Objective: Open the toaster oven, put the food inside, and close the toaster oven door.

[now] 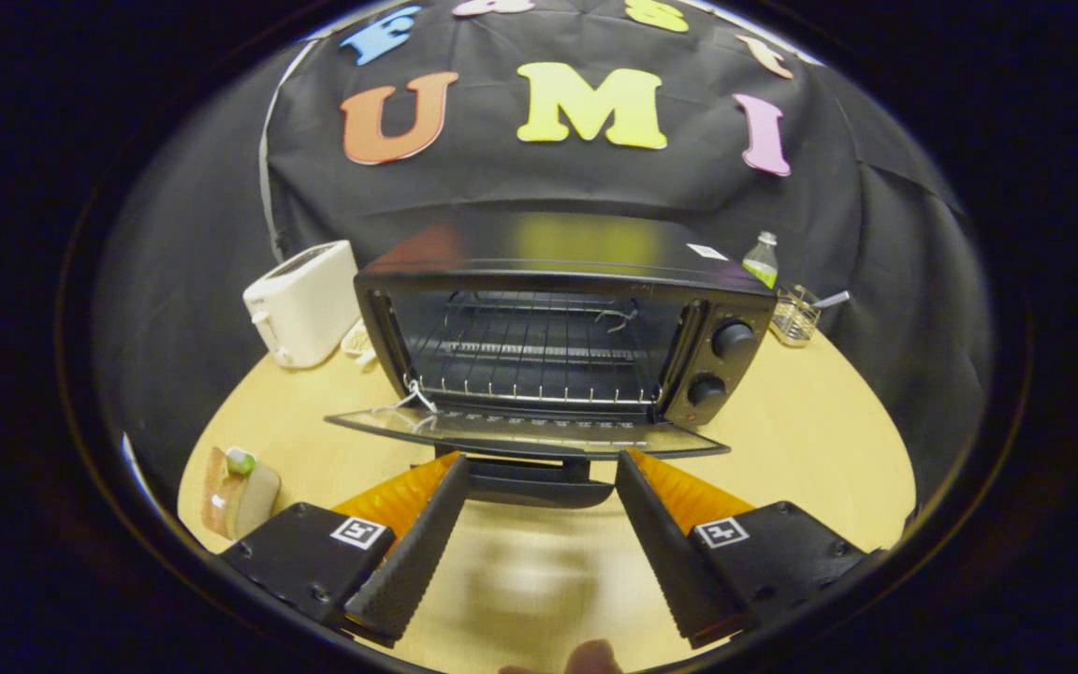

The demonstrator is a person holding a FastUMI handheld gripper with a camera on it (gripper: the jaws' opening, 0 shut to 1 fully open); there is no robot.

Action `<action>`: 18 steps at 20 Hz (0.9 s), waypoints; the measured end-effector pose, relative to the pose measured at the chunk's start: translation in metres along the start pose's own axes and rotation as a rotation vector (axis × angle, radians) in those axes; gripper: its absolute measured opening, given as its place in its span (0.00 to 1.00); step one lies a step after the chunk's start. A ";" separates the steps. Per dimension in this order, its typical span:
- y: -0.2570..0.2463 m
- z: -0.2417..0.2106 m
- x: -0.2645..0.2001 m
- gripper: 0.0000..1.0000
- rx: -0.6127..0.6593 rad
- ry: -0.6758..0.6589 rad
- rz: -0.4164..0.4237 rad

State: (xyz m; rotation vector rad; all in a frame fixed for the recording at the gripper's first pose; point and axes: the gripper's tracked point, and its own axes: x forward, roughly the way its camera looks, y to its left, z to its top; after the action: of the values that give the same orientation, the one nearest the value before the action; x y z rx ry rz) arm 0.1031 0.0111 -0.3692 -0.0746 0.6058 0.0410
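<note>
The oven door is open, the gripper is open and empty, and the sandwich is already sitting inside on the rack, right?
Not quite. In the gripper view the sandwich lies on the table, off to the left of the gripper. The toaster oven rack is bare. The door and gripper parts are right.

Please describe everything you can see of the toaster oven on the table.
The toaster oven is a black metal box with a glossy top, standing on the wooden table just beyond the open gripper. Its glass door is folded fully down, its handle between the fingertips. Inside sits a bare wire rack. Two round knobs are on its right panel. A white toaster stands beside it.
</note>
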 end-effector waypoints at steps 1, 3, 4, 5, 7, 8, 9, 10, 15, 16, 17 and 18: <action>0.000 -0.007 0.000 1.00 -0.006 0.009 0.003; 0.001 -0.017 0.004 1.00 0.021 0.046 0.012; 0.000 -0.027 0.005 1.00 0.032 0.075 0.015; 0.002 -0.041 0.004 1.00 0.037 0.108 0.022; 0.004 -0.056 0.001 1.00 0.028 0.167 0.041; 0.004 -0.053 -0.002 1.00 0.028 0.163 0.044; 0.002 -0.049 -0.003 1.00 0.018 0.154 0.047; 0.003 -0.044 -0.007 1.00 0.009 0.143 0.053; 0.026 -0.011 -0.028 1.00 -0.015 0.113 0.161; 0.039 -0.003 -0.036 1.00 -0.025 0.112 0.210; 0.052 0.005 -0.042 1.00 -0.040 0.116 0.262; 0.068 0.009 -0.048 1.00 -0.053 0.128 0.317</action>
State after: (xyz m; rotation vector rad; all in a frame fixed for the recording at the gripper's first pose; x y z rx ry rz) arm 0.0649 0.0786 -0.3382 -0.0316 0.7398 0.3616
